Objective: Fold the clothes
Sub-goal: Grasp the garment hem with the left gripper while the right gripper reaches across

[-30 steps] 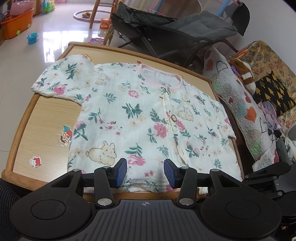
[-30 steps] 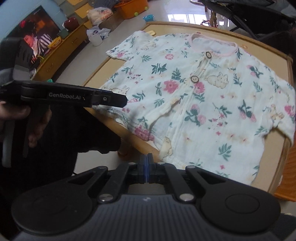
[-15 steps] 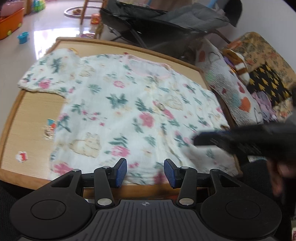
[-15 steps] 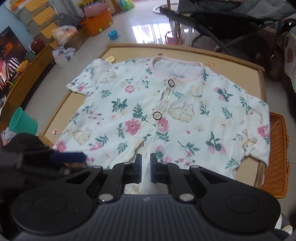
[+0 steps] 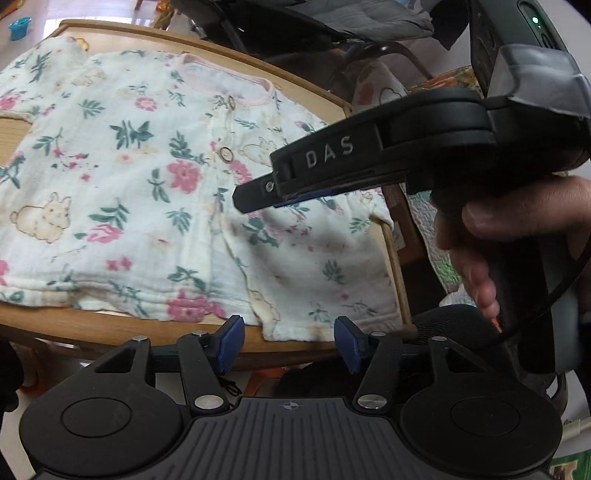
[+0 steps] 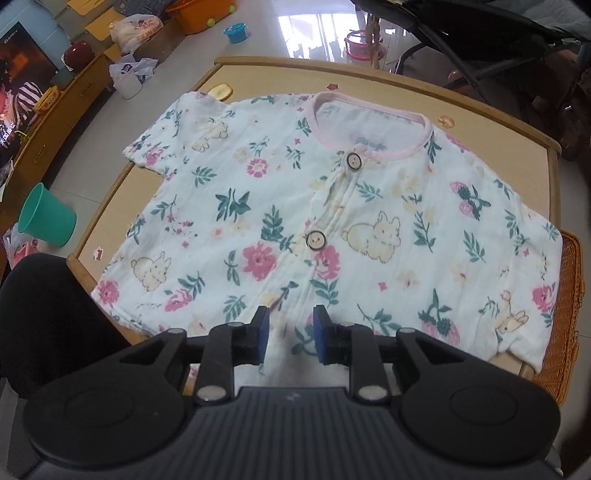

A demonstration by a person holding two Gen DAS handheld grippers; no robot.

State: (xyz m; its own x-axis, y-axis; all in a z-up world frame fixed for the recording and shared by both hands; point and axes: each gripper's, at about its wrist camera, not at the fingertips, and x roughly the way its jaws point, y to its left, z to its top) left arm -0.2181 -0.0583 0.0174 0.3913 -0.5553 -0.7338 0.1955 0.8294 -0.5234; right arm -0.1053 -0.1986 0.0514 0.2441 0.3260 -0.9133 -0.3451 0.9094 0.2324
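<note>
A white floral baby shirt (image 6: 351, 229) with a pink collar and two wooden buttons lies flat and spread out on a wooden table (image 6: 491, 110). It also shows in the left wrist view (image 5: 155, 192). My left gripper (image 5: 288, 341) is open and empty, just off the table's near edge below the shirt's hem. My right gripper (image 6: 290, 332) is open and empty, hovering over the middle of the hem. In the left wrist view the right gripper (image 5: 258, 195) hangs above the shirt's right half, held by a hand.
A wicker basket (image 6: 565, 314) stands at the table's right side. A green cup (image 6: 46, 218), an orange bin (image 6: 201, 9) and bags lie on the floor to the left. A dark stroller (image 6: 480, 33) stands behind the table. Small stickers (image 6: 99, 254) are on the tabletop.
My right gripper went from shut to open and moved in over the hem's middle. My left gripper swung right along the near edge, staying open.
</note>
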